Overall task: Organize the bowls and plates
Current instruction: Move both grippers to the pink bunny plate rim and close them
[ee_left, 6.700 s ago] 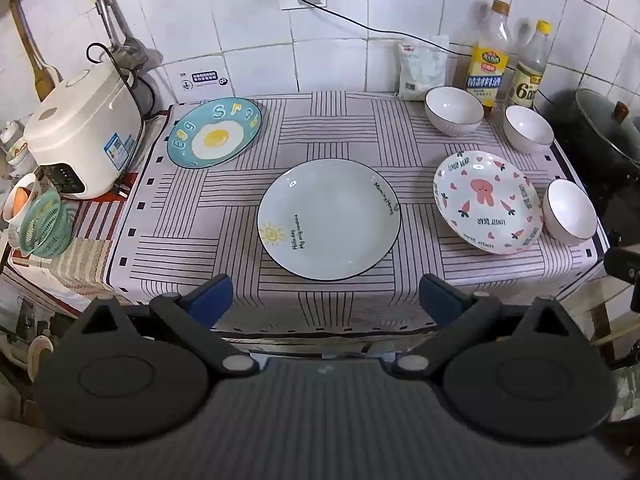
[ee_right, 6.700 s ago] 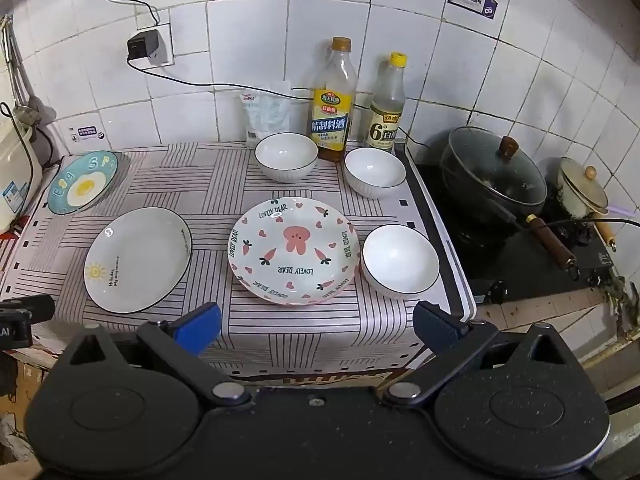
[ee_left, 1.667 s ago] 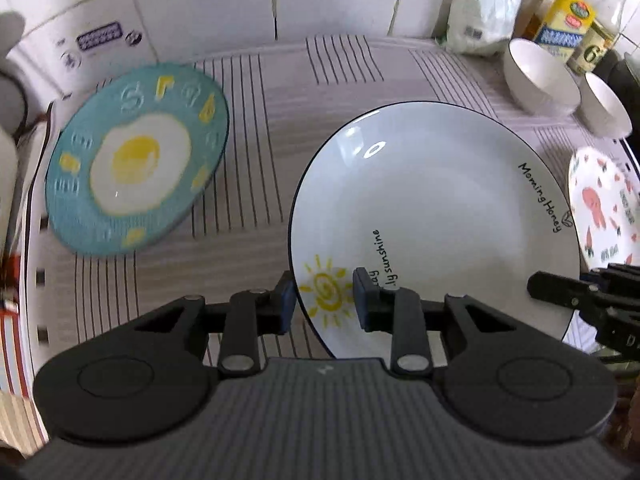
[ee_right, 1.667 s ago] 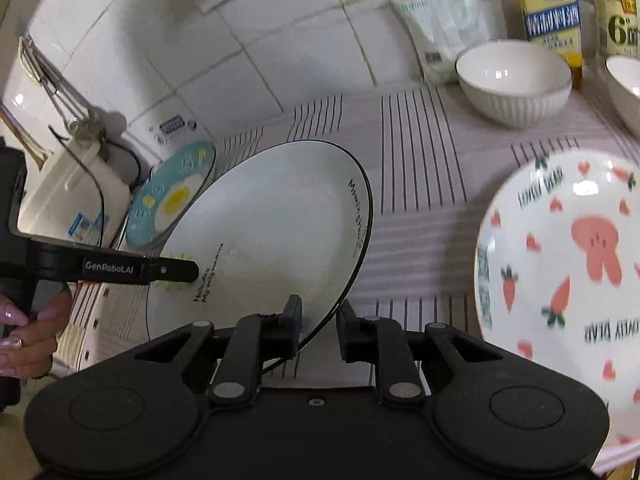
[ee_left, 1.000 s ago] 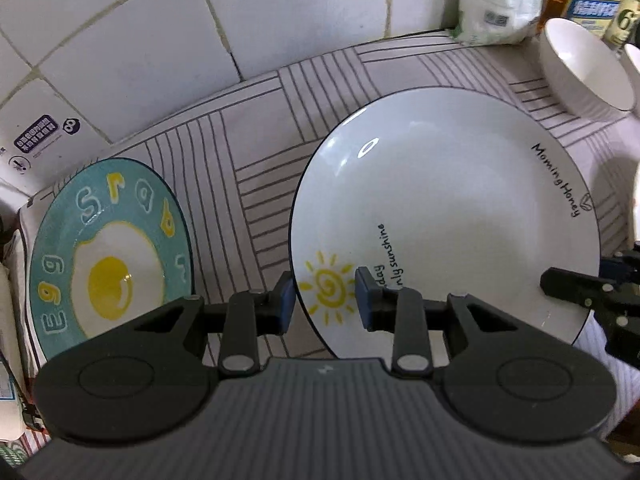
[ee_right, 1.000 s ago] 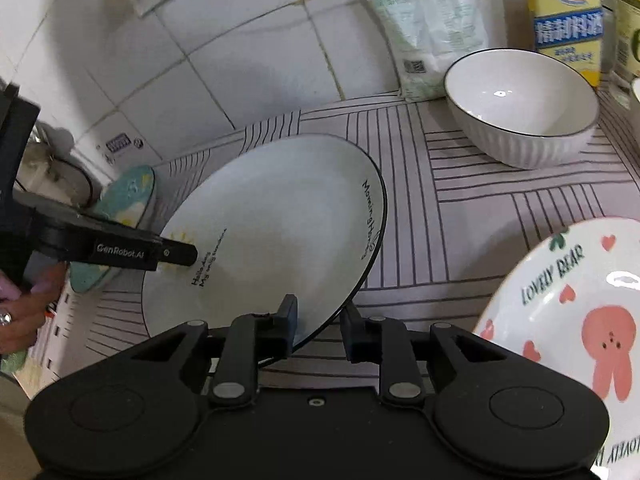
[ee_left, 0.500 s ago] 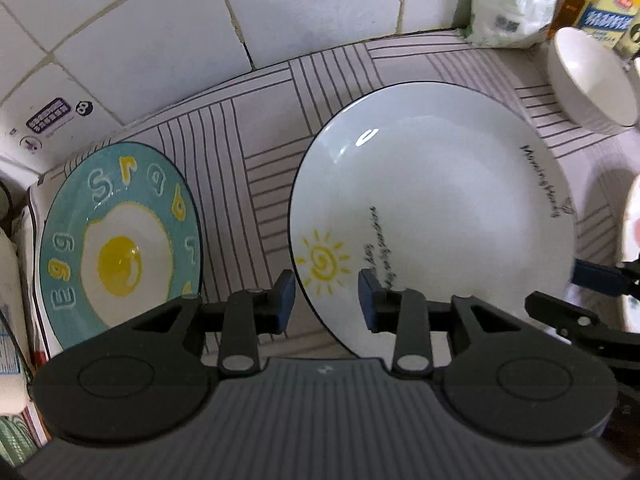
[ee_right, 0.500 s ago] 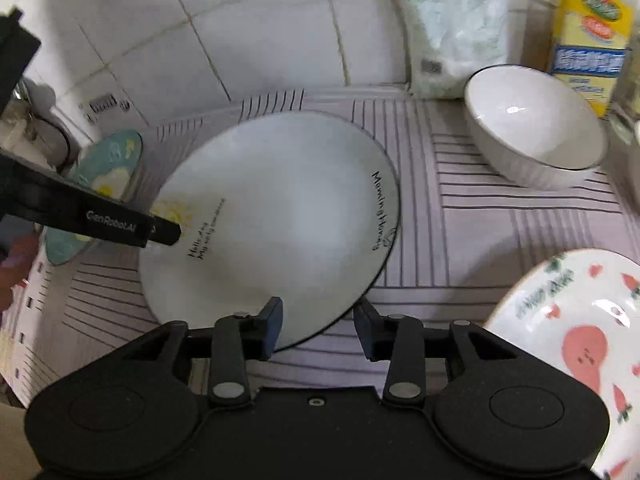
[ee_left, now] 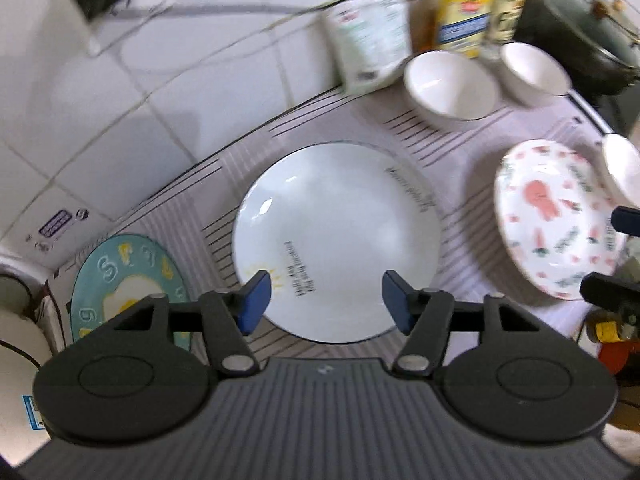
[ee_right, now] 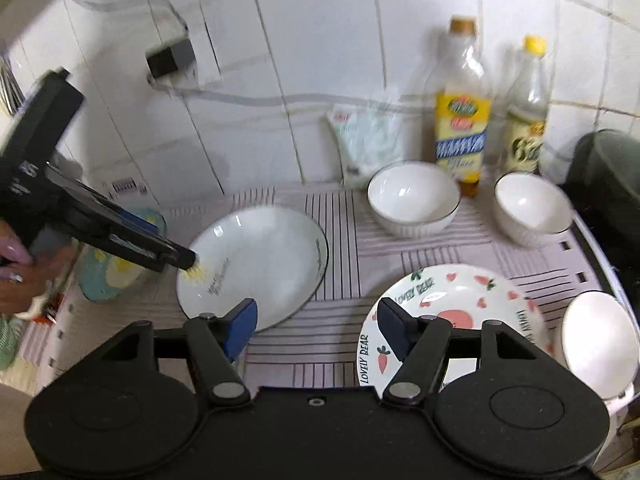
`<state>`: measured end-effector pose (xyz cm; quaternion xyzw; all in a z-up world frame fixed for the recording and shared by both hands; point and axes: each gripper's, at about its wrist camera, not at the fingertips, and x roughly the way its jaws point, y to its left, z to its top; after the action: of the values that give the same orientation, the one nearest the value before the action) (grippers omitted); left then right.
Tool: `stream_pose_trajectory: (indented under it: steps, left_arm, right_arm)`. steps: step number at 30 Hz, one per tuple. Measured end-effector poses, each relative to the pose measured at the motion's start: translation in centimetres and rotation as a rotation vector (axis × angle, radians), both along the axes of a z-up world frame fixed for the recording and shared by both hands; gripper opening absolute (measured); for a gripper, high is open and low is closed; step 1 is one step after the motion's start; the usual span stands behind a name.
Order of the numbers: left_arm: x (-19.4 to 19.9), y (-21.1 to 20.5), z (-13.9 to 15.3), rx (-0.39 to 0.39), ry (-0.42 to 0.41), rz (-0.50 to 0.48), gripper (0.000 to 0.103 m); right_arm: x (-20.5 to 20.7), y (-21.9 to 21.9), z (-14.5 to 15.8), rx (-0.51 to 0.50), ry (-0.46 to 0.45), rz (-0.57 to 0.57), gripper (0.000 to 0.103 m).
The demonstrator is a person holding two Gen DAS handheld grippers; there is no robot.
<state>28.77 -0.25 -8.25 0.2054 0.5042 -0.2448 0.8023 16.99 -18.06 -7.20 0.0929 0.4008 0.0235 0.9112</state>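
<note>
The white sun plate lies flat on the striped cloth, near the wall. The blue egg plate is to its left and the pink rabbit plate to its right. My left gripper hovers above the white plate's near edge, its jaws opening, and nothing is pinched between them. My right gripper hangs above the cloth between the white plate and the rabbit plate, its jaws also opening and empty. Three white bowls stand at the right.
Two bottles and a white bag stand against the tiled wall. A dark pot sits at the far right and a rice cooker at the far left. A hand holds the left gripper's body.
Both grippers have let go of the white plate, spread their jaws wider and lifted up and back. The plate now lies on the cloth close to the wall.
</note>
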Motion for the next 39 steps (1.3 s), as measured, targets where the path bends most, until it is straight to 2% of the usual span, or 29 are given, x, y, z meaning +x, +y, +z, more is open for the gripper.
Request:
stream_pose_trajectory:
  steps: [2,6,11,13,17,19,24,27,29,31,35,39]
  left_arm:
    - [-1.1,-0.9,0.8,-0.018,0.002,-0.041,0.063]
    - [-3.9,-3.0,2.3,-0.058,0.001,-0.119,0.067]
    - [-6.0,-5.3,2.3,-0.095,-0.001,-0.169,0.077]
    - [-6.2,-6.2,1.3,-0.068,-0.040,-0.125,0.079]
    - [-5.3,-7.3,-0.7,-0.082,0.061,-0.028,0.080]
    - [-5.2,-7.7,-1.5,-0.077,0.074,-0.002,0.080]
    - [-6.4,-8.9,-2.8,-0.081,0.059,0.041,0.084]
    - [-7.2,-10.0,-3.7,-0.085,0.092,0.046,0.085]
    - [-8.2,-11.0,-4.3,-0.068,0.061,0.042,0.085]
    - [-8.6,-11.8,-5.0,-0.051,0.049,0.042,0.085]
    - [-8.1,-12.8,-7.0,-0.052,0.034,0.097,0.085]
    - [-6.8,-13.0,-9.5,-0.077,0.081,0.151,0.082]
  right_arm:
    - [-1.5,0.0,1.3,0.010,-0.042,0.010,0.071]
    - [-4.0,0.5,3.0,-0.042,-0.098,0.011,0.071]
    - [-5.7,-0.4,3.2,-0.064,-0.150,-0.009,0.073]
    - [-6.0,-1.3,2.6,-0.044,-0.150,-0.024,0.073]
    - [-6.7,-3.2,1.2,-0.023,-0.170,-0.051,0.073]
    - [-7.2,-4.4,0.3,-0.031,-0.173,-0.075,0.073]
    - [-8.7,-7.6,-3.0,-0.081,-0.206,-0.132,0.074]
    - [-9.0,-9.4,-4.3,-0.147,-0.173,-0.251,0.074]
    - [-9.1,-10.7,-5.2,-0.106,-0.166,-0.269,0.074]
    - [-8.6,-12.0,-6.6,-0.073,-0.118,-0.274,0.074]
    - [-7.6,-13.6,-9.7,-0.003,-0.041,-0.235,0.073]
    - [-7.2,-14.8,-12.2,0.127,-0.039,-0.216,0.069]
